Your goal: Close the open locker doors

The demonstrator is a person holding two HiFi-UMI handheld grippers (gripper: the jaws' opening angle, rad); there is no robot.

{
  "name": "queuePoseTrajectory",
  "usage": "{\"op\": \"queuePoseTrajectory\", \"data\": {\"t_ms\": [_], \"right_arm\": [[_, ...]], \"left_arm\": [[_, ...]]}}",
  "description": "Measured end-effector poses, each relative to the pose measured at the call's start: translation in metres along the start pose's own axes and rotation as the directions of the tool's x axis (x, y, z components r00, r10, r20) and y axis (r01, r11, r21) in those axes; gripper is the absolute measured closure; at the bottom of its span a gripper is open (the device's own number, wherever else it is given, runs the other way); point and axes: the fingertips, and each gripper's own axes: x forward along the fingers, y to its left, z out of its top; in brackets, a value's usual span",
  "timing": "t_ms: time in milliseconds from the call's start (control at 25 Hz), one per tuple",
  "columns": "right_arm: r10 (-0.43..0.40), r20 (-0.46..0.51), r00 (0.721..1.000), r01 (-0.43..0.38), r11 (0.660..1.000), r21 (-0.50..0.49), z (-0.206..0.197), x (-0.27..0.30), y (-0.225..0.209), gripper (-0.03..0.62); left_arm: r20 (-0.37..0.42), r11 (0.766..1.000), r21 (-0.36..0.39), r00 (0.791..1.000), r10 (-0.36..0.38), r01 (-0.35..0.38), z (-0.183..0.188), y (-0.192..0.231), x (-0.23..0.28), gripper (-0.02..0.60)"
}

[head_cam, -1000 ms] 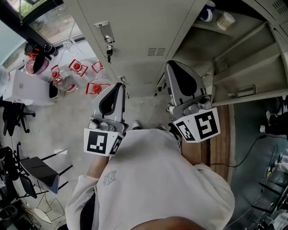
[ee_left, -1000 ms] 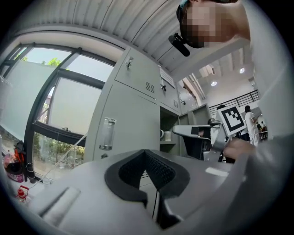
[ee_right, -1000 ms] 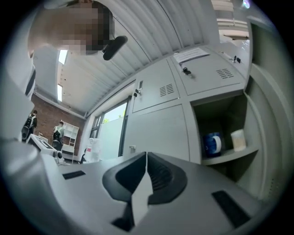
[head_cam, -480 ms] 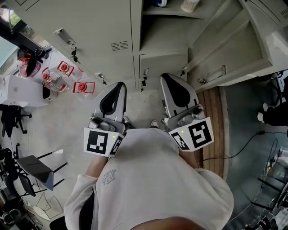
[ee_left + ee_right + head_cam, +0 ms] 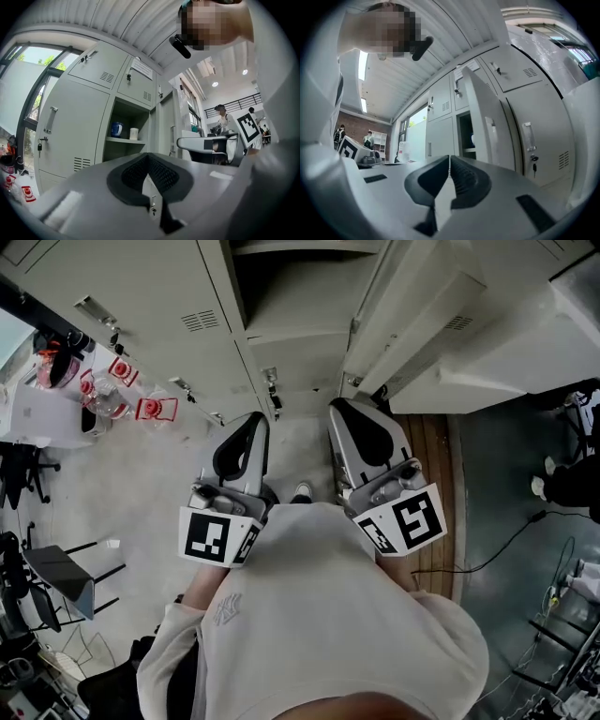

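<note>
**Head view.** Both claws are held out level ahead of the chest, the left gripper (image 5: 253,418) and the right gripper (image 5: 339,407) side by side. An open compartment (image 5: 291,282) is seen ahead, roughly between them. The open locker door (image 5: 412,320) is swung out toward the person, on the right of that compartment and ahead-right of the right gripper. That gripper is therefore judged the nearer one. A second open leaf may stand just beyond it on the right, but this can't be settled from this angle.

**Left gripper view.** The jaws are seen pressed together w/ nothing between them. The compartment lies ahead and a bit left. A blue mug (image 5: 116,129) and a white cup (image 5: 134,133) are seen on its shelf. The door is viewed nearly edge-on, just right of the opening, w/ its long axis upright. It stands between the opening and the other claw.

**Right gripper view.** These jaws are likewise closed and empty. The door is seen upright almost dead ahead, slightly right of the tips, w/ the dark opening on its left. Closed lockers are seen on its right, one w/ a key (image 5: 533,159) in the lock. A sideways push on the door's free edge, toward the opening, is judged to be what the coming move needs.
</note>
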Motion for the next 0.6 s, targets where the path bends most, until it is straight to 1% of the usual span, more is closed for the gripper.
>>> {"op": "queuePoseTrajectory", "data": {"t_ms": [240,400,520,600], "right_arm": [[-0.023,0.007,1.0,0.023,1.0,0.009,-0.002,-0.016,-0.017,0.579],[-0.011,0.04,0.999,0.011,1.0,0.001,0.005,-0.025,-0.023,0.577],[-0.024,0.083,0.996,0.024,1.0,0.009,0.013,-0.037,-0.042,0.578],[-0.036,0.094,0.995,0.034,0.999,0.022,0.014,-0.041,-0.06,0.577]], "left_arm": [[0.021,1.0,0.026,1.0,-0.002,0.002,0.009,-0.014,0.008,0.58],[0.022,0.999,0.036,1.0,-0.011,0.01,0.012,-0.016,0.017,0.58],[0.018,0.999,0.041,1.0,-0.016,0.015,0.012,-0.017,0.02,0.58],[0.018,0.999,0.04,1.0,-0.013,0.012,0.011,-0.016,0.021,0.58]]}}
